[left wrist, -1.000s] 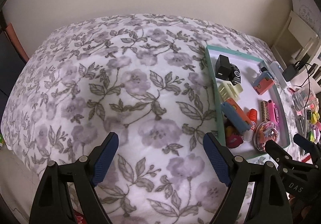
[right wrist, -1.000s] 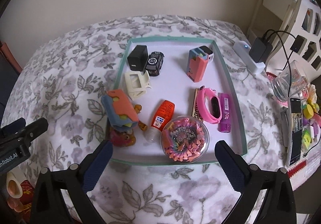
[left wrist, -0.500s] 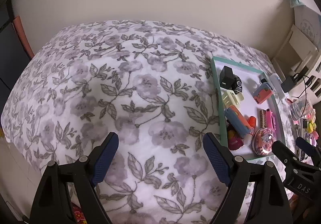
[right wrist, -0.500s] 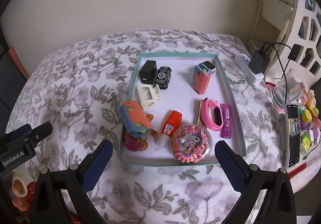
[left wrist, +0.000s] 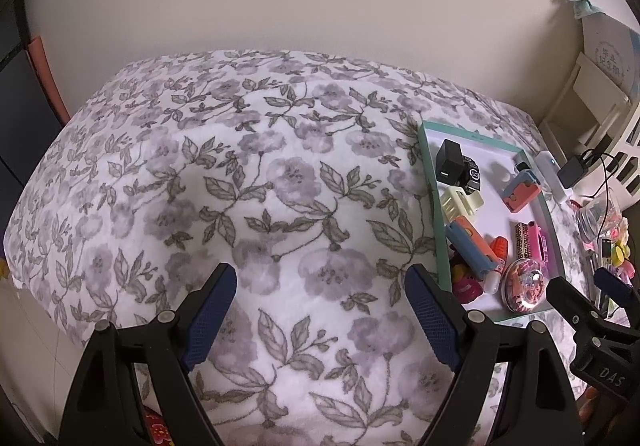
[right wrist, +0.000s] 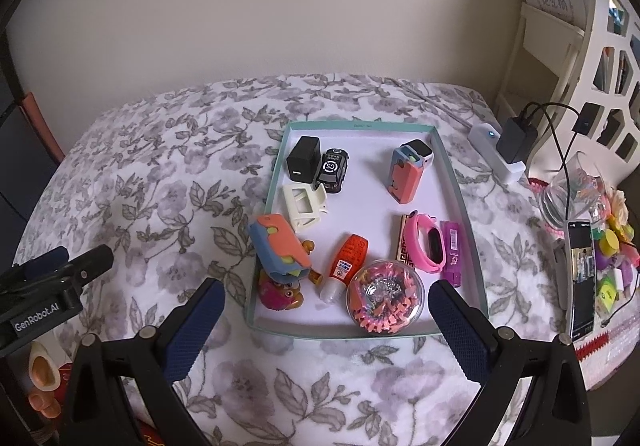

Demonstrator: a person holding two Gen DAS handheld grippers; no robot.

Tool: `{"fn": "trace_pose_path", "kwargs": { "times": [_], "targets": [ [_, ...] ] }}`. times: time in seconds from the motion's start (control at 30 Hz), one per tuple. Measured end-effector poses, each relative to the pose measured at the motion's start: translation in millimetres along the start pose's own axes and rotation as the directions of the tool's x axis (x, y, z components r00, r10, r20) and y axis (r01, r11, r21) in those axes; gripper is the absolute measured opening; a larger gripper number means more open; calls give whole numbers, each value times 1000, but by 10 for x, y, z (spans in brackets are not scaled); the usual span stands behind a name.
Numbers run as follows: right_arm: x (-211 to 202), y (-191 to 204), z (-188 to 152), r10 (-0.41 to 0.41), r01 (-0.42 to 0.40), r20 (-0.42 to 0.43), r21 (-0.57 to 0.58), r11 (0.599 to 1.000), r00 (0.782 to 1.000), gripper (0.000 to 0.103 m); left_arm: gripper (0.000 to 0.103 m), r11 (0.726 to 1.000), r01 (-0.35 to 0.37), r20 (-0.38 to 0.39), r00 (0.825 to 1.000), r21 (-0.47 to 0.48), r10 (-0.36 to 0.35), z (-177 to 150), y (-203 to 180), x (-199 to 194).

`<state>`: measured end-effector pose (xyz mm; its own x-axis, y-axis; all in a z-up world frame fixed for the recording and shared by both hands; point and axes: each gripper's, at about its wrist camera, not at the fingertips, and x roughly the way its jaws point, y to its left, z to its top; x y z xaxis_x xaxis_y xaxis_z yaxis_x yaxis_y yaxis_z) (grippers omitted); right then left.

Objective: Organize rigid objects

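Observation:
A teal-rimmed white tray (right wrist: pixel 276 166) lies on the floral cloth and holds several small things: a black cube (right wrist: pixel 303 159), a toy car (right wrist: pixel 333 170), a cream clip (right wrist: pixel 303 203), two orange-blue cases (right wrist: pixel 280 248) (right wrist: pixel 406 175), an orange tube (right wrist: pixel 346 266), a pink band (right wrist: pixel 428 246), a clear dome of beads (right wrist: pixel 385 298). My right gripper (right wrist: pixel 324 320) is open and empty, above the tray's near edge. My left gripper (left wrist: pixel 320 310) is open and empty over bare cloth, left of the tray (left wrist: pixel 434 198).
A white power strip with a black charger (right wrist: pixel 504 154), a glass jar (right wrist: pixel 568 198), a phone (right wrist: pixel 580 278) and small colourful toys (right wrist: pixel 612 246) lie right of the tray. A white shelf (right wrist: pixel 600 46) stands at the far right. The wall is behind.
Both grippers have drawn back and up from the tray, so the bed and tray look smaller and farther. Both stay open. Nothing in the tray moved.

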<state>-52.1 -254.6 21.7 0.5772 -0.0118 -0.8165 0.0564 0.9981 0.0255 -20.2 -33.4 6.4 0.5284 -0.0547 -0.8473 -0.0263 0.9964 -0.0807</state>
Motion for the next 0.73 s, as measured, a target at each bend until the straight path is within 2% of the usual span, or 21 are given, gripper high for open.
{"fn": "trace_pose_path", "kwargs": {
  "times": [0.5, 0.73],
  "targets": [
    [18, -11, -2, 0, 0, -8, 2, 1000, 1000, 103, 87, 1000, -18, -14, 1000, 11, 19, 0, -5, 44],
    [32, -5, -9, -4, 4, -11, -2, 1000, 1000, 103, 87, 999, -39, 15, 999, 31, 38, -12, -9, 20]
  ]
}}
